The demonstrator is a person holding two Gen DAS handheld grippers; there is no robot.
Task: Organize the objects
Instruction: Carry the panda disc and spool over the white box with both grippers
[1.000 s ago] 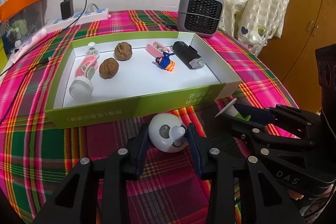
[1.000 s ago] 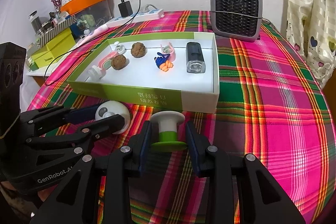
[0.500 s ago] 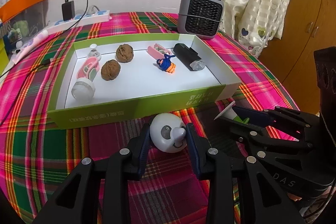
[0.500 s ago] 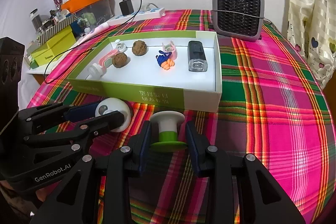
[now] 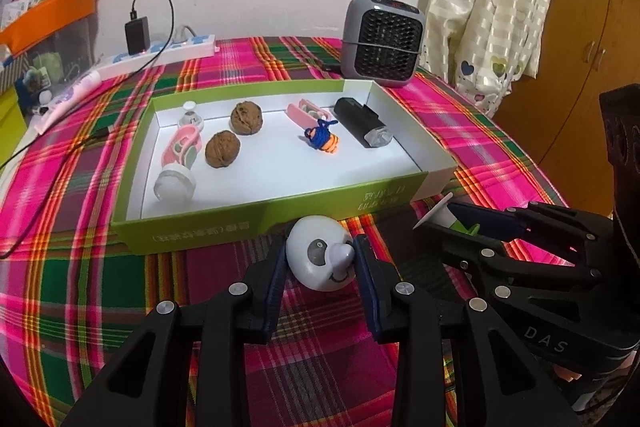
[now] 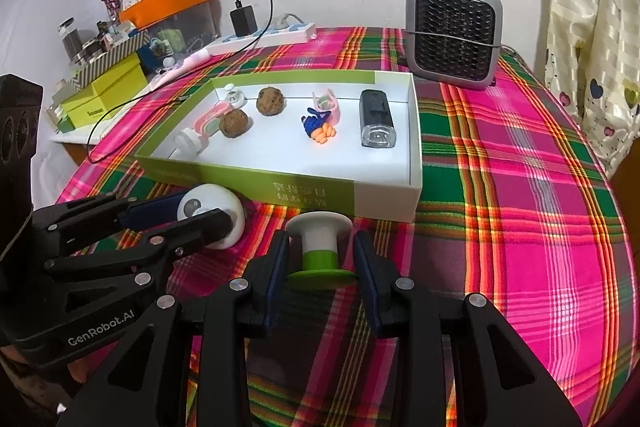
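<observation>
Now we clamp the left gripper (image 5: 320,261) on the ball (image 5: 320,259) and the right gripper (image 6: 320,259) on the spool (image 6: 320,247), both just beside the box (image 5: 260,223), presumably for loading.

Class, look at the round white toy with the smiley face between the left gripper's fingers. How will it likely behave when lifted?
The round white smiley-face toy looks smooth and glossy, so it may slip between the pads. Its domed shape suggests it could roll if released on the plaid tablecloth. It looks like rigid plastic, probably light.
</observation>
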